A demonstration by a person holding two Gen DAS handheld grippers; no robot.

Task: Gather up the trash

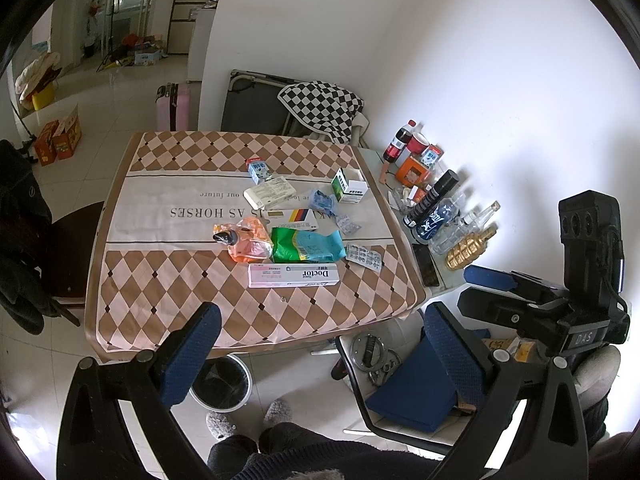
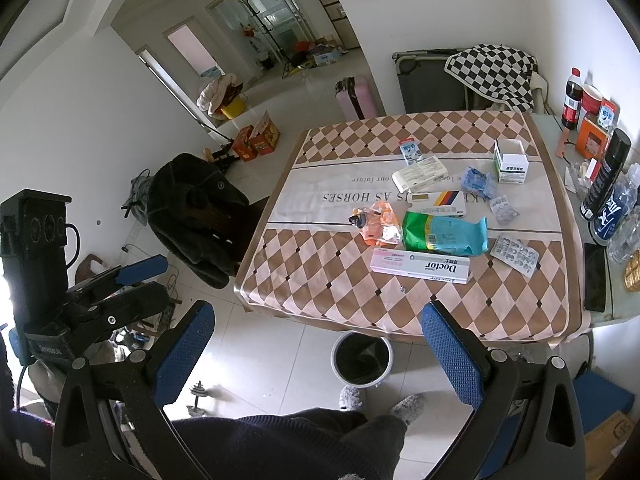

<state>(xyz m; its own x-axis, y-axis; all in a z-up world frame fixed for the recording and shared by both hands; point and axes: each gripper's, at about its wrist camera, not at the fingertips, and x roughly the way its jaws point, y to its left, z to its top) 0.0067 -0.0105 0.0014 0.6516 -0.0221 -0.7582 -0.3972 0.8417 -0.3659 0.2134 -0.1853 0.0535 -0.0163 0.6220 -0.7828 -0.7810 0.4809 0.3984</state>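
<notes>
Tabletop trash (image 1: 304,246) beyond both gaping jaws

Left gripper (image 1: 320,354) held up, blue-padded jaws spread wide, nothing between them. Right gripper (image 2: 316,354) same: jaws wide apart, empty. Each shows at the other's outer side, level.

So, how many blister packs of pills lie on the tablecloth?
2: a small blister pack right of the striped box, and a larger blister pack nearer the right edge. More could hide under wrappers.
</notes>
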